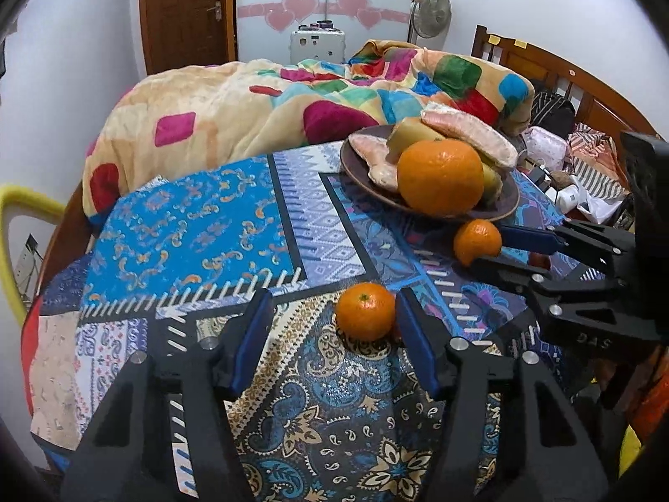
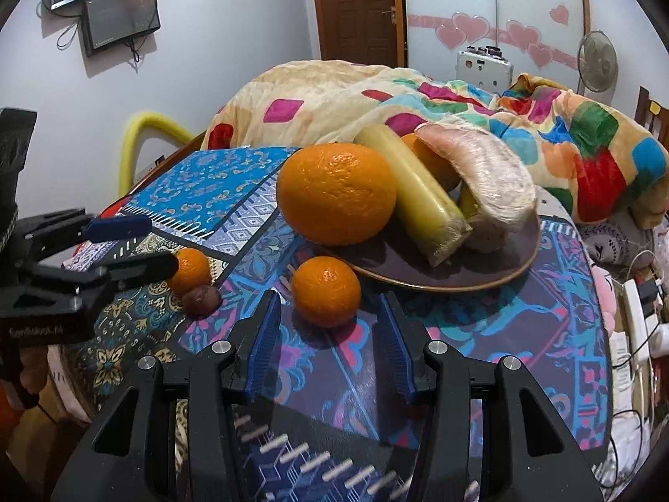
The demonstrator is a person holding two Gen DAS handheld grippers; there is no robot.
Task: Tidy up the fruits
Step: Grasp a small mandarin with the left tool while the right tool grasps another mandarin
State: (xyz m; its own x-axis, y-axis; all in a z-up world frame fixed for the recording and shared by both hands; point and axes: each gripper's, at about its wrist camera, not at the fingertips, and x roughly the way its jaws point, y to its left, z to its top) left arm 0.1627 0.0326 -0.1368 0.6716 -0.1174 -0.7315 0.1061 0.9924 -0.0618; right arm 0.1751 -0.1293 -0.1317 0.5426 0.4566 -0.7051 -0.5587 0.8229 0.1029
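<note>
Left wrist view: left gripper [image 1: 334, 326] spread wide, low over the patterned surface [image 1: 200, 226], with a small orange [image 1: 365, 311] between the blue pads, nearer the right-hand pad and seemingly not pinched. Second small orange [image 1: 476, 241] just in front of the plate [image 1: 359, 169], at the fingertips of the right gripper [image 1: 491, 247], reaching in from the right edge with jaws apart. Large orange [image 1: 440, 176] on the near rim of the plate, with a wrapped yellow roll [image 1: 404, 136] and pale pink wrapped pieces [image 1: 470, 136] behind it. Colourful blanket [image 1: 251, 100] heaped on the bed beyond the plate.

Right wrist view: right gripper [image 2: 330, 326] released, pads on either side of a small orange [image 2: 326, 296] without touching it, fruit resting on the surface [image 2: 481, 334] just in front of the plate [image 2: 493, 267]. Large orange [image 2: 335, 192] at the left of the plate, beside the yellow roll [image 2: 418, 196] and the pink wrapped piece [image 2: 485, 163]. Left of the plate, the other small orange [image 2: 190, 270] between the fingers of the left gripper [image 2: 161, 242], jaws apart; small brown fruit [image 2: 201, 299] touching that orange on its near side.
</note>
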